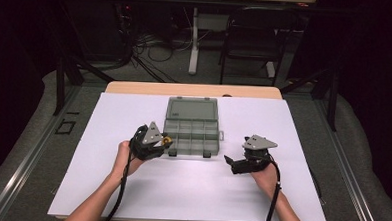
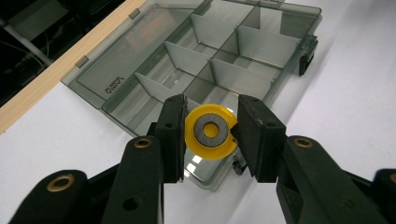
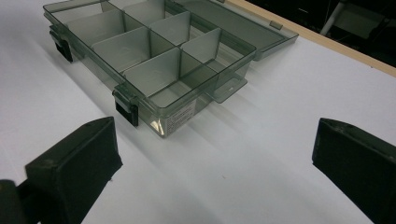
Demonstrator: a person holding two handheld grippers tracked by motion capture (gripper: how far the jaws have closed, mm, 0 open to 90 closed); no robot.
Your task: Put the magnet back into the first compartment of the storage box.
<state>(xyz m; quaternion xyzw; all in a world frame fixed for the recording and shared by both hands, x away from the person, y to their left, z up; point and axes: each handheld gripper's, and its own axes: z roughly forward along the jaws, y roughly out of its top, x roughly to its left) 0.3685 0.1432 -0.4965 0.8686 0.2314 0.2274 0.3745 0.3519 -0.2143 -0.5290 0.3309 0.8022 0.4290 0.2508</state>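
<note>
Left gripper view, fingers [image 2: 210, 135] clasping yellow plastic ring [image 2: 211, 132], smoky compartment box [image 2: 140, 70], right gripper [image 3: 215, 163] spread.

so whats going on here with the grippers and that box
A person works at a white-covered table with a gripper in each hand. The left gripper is shut on a small yellow plastic roll with a grey core, holding it over the near corner of an open, smoky-grey clear plastic compartment box. The compartments in sight look empty. The right gripper sits open over bare table beside the box, holding nothing.

Bare white table [image 1: 190, 185] surrounds the open organizer box [image 1: 192, 126].
</note>
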